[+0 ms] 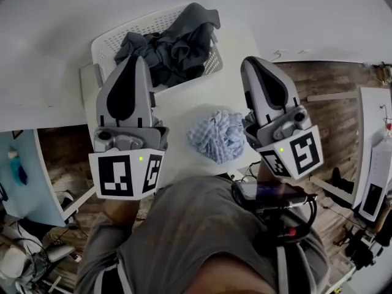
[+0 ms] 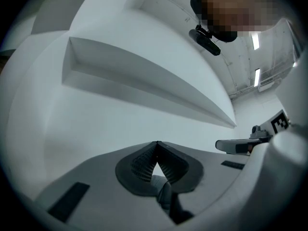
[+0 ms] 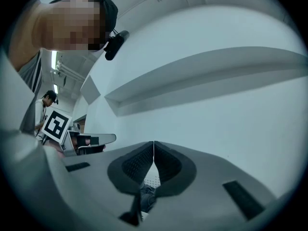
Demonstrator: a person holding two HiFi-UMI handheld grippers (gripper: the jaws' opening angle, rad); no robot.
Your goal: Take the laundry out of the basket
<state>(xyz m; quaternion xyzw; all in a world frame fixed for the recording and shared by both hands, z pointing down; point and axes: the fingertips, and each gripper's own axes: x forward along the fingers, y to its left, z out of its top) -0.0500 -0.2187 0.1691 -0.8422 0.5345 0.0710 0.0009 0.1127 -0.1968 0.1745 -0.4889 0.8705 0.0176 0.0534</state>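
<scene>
Grey clothes fill the white laundry basket at the desk's far edge; one blue checked cloth already lies near the front edge, so most work is left. Left gripper and right gripper are both closed, empty. Only the head view shows the laundry clearly; the gripper views face a white wall

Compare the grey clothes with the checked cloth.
The grey clothes are dark and plain; the checked cloth is pale blue and white. The grey clothes sit in the basket; the checked cloth lies on the table. The grey clothes are a larger heap than the checked cloth. Both are crumpled.
</scene>
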